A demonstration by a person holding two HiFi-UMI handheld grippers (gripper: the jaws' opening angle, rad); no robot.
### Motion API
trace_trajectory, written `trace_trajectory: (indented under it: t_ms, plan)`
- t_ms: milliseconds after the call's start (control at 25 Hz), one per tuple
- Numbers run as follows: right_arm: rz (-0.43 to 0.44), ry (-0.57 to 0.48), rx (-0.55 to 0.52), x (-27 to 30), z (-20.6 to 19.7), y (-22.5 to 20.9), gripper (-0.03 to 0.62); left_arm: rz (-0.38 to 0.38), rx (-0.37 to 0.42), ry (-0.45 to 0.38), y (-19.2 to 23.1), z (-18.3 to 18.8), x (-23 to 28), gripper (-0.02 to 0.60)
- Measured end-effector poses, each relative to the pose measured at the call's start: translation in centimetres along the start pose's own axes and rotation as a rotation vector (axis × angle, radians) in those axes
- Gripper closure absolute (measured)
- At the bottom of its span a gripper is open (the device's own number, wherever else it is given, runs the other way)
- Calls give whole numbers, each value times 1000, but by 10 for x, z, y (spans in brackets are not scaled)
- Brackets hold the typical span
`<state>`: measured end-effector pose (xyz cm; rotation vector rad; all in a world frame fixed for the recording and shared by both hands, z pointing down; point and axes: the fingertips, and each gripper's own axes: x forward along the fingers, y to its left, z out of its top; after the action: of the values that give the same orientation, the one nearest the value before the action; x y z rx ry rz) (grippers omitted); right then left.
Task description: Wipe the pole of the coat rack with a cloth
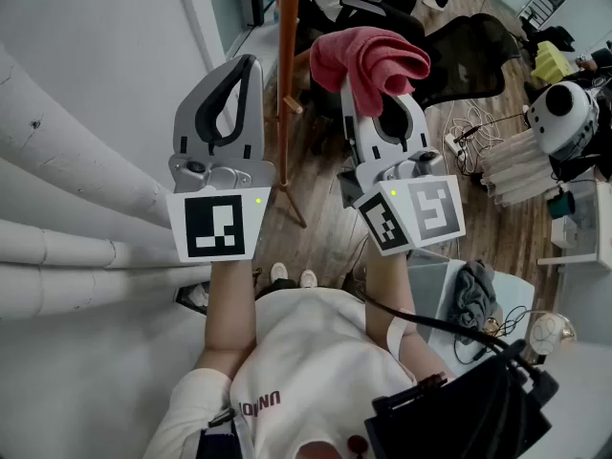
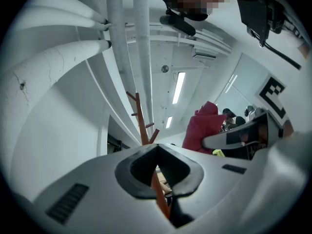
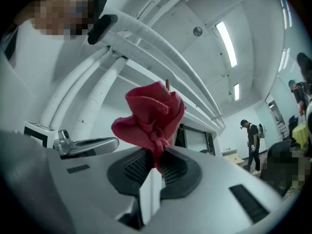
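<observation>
1. Along the left edge of the head view, thick white pipes (image 1: 67, 151) cross a pale wall.
2. Left of centre, the left gripper (image 1: 251, 63) points up. Its jaws are closed tip to tip with nothing between them. In the left gripper view the pole shows only behind them, through the loop they form.
3. At upper centre, the brown pole (image 1: 288, 55) of the coat rack stands upright between the two grippers, just right of the left gripper's tips.
4. Right of the pole, the right gripper (image 1: 382, 103) also points up. Its jaws are clamped on a red cloth (image 1: 368, 55), which bunches above them. The cloth is near the pole; whether they touch cannot be told.
5. At upper right, a black chair (image 1: 469, 55) stands on a wood floor.
</observation>
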<state>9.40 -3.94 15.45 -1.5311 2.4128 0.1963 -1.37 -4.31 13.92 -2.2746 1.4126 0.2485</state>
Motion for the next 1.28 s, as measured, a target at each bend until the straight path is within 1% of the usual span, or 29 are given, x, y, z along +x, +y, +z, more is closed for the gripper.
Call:
trace_trajectory:
  t_ms: [200, 720, 960, 1160, 1280]
  plan:
    - [2, 2, -3, 2, 1, 0, 546, 9, -7, 0, 3, 0, 1, 569]
    - [11, -5, -4, 6, 0, 8, 546, 3, -4, 9, 8, -4, -4, 569]
    - [-7, -12, -6, 8, 7, 6, 546, -5, -13, 10, 9, 2, -3, 569]
    - [-22, -8, -42, 21, -3, 7, 546, -19, -41, 17, 19, -16, -3, 569]
    - [-22, -15, -52, 28, -3, 2, 546, -18, -51, 15, 20, -21, 2, 569]
